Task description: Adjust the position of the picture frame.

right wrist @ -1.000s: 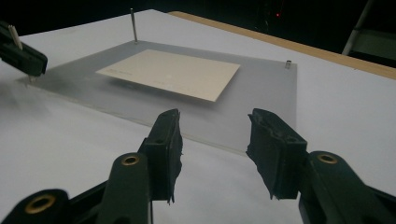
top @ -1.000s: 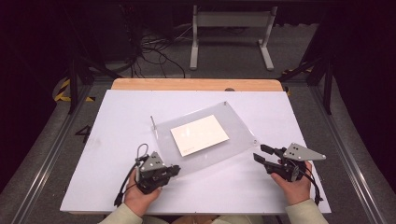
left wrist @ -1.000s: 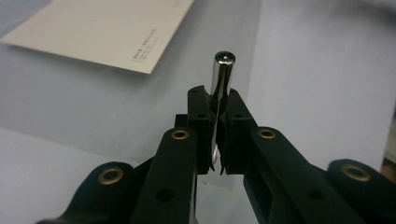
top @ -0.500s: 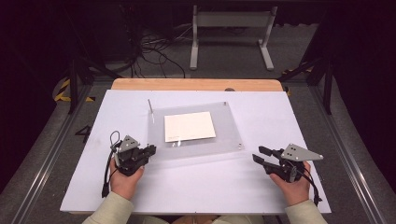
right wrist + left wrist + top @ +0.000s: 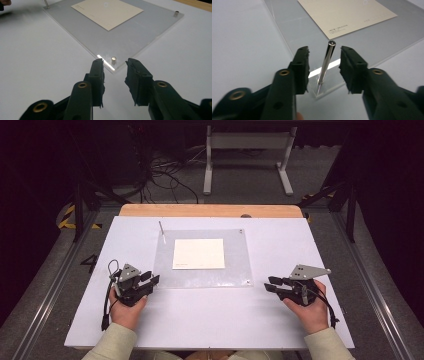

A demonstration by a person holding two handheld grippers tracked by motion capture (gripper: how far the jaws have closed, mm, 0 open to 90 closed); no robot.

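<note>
A dark room with cables and a white metal stand (image 5: 247, 155) on the floor lay behind a white desk (image 5: 210, 320). On the desk rested a clear acrylic sheet (image 5: 235, 270) with a cream card (image 5: 198, 253) lying flat on its middle.

The left hand-held gripper (image 5: 154, 280) sat at the sheet's near left corner. Its jaws had just been opening and stood spread, with a slim metal pin (image 5: 325, 66) rising between them. In the left gripper view the pin stood on that corner of the sheet, tilted slightly, with a clear gap to either pad, so nothing pressed on it. The card lay beyond the pin, farther along the jaws' line.

The right hand-held gripper (image 5: 270, 284) lay just off the sheet's near right corner. Its jaws had just been closing, yet they were apart and gripped nothing. In the right gripper view a short metal stud (image 5: 113, 60) stood on the sheet's corner just ahead of the gap between the jaws, not touched by them. A second stud (image 5: 176, 13) marked the far corner, well beyond the jaws, and a thin pin (image 5: 161, 231) stood at the sheet's far left corner, well away from both grippers.
</note>
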